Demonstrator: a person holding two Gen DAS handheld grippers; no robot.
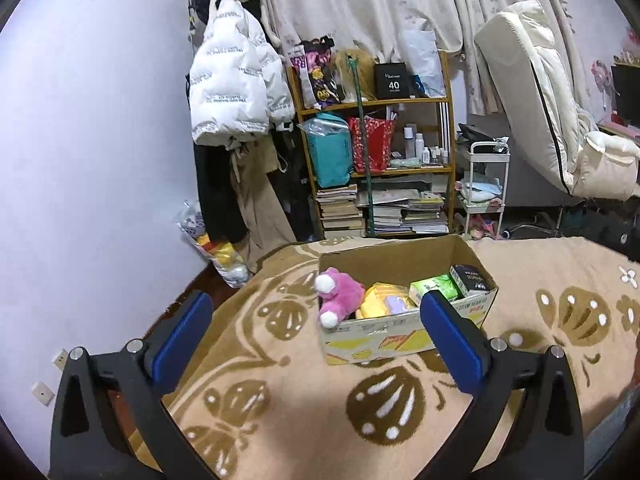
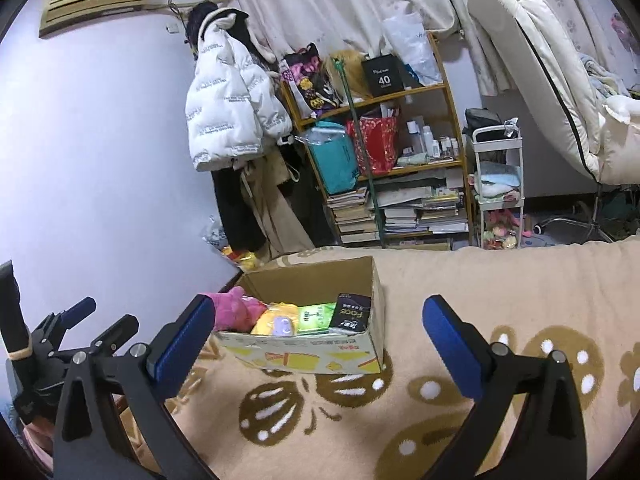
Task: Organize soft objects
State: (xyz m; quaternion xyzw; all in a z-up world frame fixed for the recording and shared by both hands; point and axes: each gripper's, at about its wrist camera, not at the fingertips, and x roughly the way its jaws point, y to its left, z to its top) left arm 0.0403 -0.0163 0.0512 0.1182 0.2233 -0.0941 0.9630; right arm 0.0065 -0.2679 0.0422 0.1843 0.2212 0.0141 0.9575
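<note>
A cardboard box stands on a beige patterned blanket. In it lie a pink plush toy, a yellow plush, a green packet and a black packet. My left gripper is open and empty, held just short of the box. The right wrist view shows the box, pink plush, yellow plush, green packet and black packet. My right gripper is open and empty in front of the box. The left gripper shows at the left.
Behind the bed stand a cluttered wooden shelf with books and bags, a hanging white puffer jacket, a small white trolley and a leaning white mattress. A plastic bag of toys lies on the floor by the wall.
</note>
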